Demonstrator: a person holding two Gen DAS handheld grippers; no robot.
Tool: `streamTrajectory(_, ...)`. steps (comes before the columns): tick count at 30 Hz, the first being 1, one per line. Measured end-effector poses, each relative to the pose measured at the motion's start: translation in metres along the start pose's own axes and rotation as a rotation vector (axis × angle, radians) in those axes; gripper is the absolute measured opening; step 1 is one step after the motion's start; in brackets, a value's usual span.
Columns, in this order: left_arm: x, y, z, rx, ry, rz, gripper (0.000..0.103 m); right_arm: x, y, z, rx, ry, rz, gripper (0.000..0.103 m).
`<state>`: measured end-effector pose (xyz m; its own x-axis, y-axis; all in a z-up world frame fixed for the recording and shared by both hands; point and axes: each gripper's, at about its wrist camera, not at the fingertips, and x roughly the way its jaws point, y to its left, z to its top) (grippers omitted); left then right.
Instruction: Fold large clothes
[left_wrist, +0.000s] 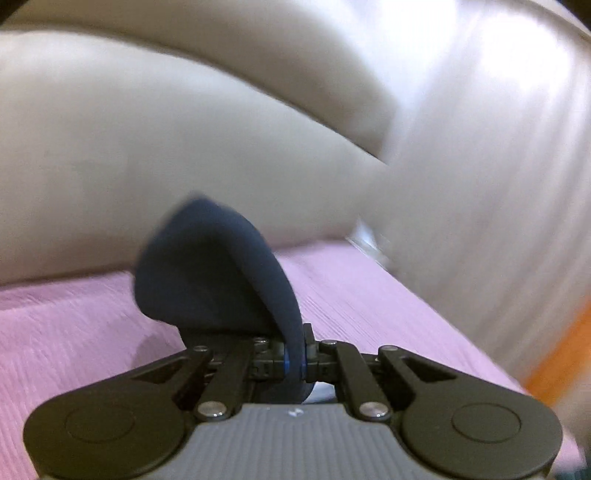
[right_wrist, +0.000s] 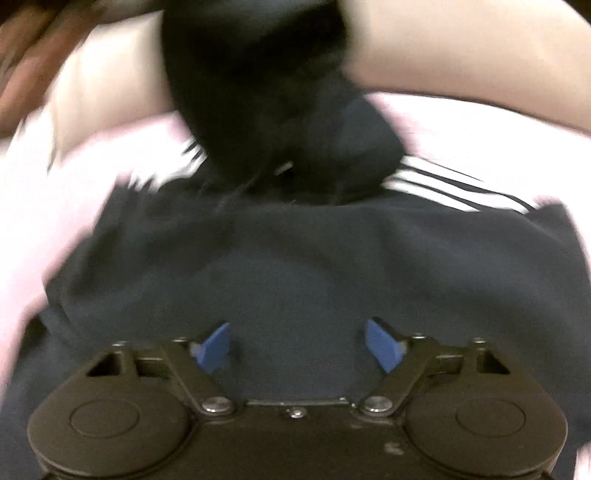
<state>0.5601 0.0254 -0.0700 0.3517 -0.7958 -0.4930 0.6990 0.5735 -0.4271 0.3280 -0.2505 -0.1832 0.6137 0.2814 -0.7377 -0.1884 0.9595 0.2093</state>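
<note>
The left tongs (left_wrist: 294, 360) clamp a fold of the soft, floppy navy white-striped jacket (right_wrist: 295, 258); the right tongs (right_wrist: 297, 345) hover apart above it, best gripping an edge.

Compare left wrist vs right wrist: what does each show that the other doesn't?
Left wrist only: the left tongs shut on a fold of navy cloth, lifted above the pink cover, with a beige cushion behind.

Right wrist only: the right tongs open over the spread navy garment, nothing between the pads, and white stripes at its shoulders.

Both: navy fabric and the pink cover; both are motion-blurred.
</note>
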Motion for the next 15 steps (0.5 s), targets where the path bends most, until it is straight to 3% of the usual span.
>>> streamTrajectory(2, -0.010, -0.022, -0.031, 0.059, 0.150, -0.111, 0.012, -0.035, -0.030, -0.004, 0.158, -0.085, 0.020, 0.095)
streamTrajectory(4, -0.008, -0.034, -0.067, 0.094, 0.314, -0.149, 0.023, -0.059, -0.057, -0.002, 0.267, -0.111, 0.029, 0.095)
streamTrajectory(6, -0.006, -0.035, -0.094, 0.090, 0.395, -0.095, 0.060, -0.072, -0.075, 0.004, 0.294, -0.098, 0.011, 0.095)
streamTrajectory(9, -0.009, -0.014, -0.115, -0.078, 0.369, -0.084, 0.072, -0.084, -0.079, 0.007, 0.270, -0.090, -0.036, 0.095)
streamTrajectory(12, -0.010, 0.010, -0.126, -0.225, 0.286, -0.077, 0.083, -0.086, -0.072, 0.004, 0.246, -0.059, -0.015, 0.095)
streamTrajectory(15, -0.009, 0.007, -0.124, -0.183, 0.229, -0.082, 0.083, -0.081, -0.057, -0.001, 0.193, -0.007, 0.000, 0.095)
